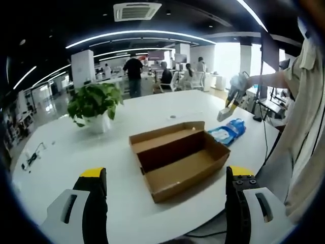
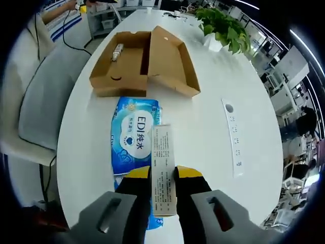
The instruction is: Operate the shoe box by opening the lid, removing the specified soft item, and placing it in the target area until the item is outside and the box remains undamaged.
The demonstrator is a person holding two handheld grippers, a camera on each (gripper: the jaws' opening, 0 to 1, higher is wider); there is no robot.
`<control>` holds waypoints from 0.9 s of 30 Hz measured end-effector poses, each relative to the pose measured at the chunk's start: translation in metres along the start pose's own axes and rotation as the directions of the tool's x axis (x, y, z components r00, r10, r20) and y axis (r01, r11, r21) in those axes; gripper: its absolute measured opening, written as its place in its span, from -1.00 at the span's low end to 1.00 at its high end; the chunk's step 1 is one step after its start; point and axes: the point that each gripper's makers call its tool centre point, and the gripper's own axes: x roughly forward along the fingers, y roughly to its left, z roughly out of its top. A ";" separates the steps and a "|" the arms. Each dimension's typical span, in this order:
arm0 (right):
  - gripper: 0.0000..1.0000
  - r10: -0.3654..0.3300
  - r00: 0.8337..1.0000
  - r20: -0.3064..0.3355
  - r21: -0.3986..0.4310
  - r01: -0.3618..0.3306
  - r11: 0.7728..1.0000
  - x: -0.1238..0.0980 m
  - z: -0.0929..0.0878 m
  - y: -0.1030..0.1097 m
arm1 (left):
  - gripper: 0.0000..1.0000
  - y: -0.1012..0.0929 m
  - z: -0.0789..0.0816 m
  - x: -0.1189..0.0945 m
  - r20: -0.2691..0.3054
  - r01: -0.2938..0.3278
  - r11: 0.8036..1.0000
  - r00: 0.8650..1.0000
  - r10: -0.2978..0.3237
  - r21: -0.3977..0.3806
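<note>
The brown shoe box [image 1: 177, 157] lies open on the white table [image 1: 122, 213], its lid folded back; the inside looks bare in the left gripper view. My left gripper [image 1: 165, 203] is open, hovering in front of the box with nothing between its jaws. A blue soft pack [image 1: 228, 131] lies flat on the table beside the box. Above it my right gripper [image 1: 231, 99] hangs in the air. In the right gripper view, my right gripper [image 2: 163, 190] is shut on a slim white printed carton [image 2: 163, 168], over the blue soft pack [image 2: 134, 137]. Beyond is the shoe box [image 2: 139, 61], with a small pale item [image 2: 118, 51] inside.
A potted plant [image 1: 95, 104] stands on the table behind the box, also the potted plant [image 2: 223, 25]. A flat white socket strip [image 2: 232, 137] lies on the table. A grey chair [image 2: 51, 86] and a person's beige sleeve [image 1: 304, 112] are at the table's edge. People stand far back.
</note>
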 end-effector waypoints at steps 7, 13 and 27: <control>-0.69 -0.005 1.000 -0.026 0.007 0.005 1.000 0.008 -0.019 -0.005 | 1.00 -0.001 -0.003 0.002 -0.007 0.008 1.000 1.000 -0.008 0.000; -0.69 -0.015 0.998 -0.054 0.004 0.015 1.000 0.015 -0.036 -0.011 | 1.00 0.000 -0.003 0.003 -0.015 0.006 1.000 1.000 -0.006 0.003; -0.69 0.008 0.993 -0.120 0.001 -0.008 1.000 0.031 -0.069 -0.012 | 1.00 -0.007 -0.002 0.012 -0.029 0.028 1.000 0.999 -0.027 0.009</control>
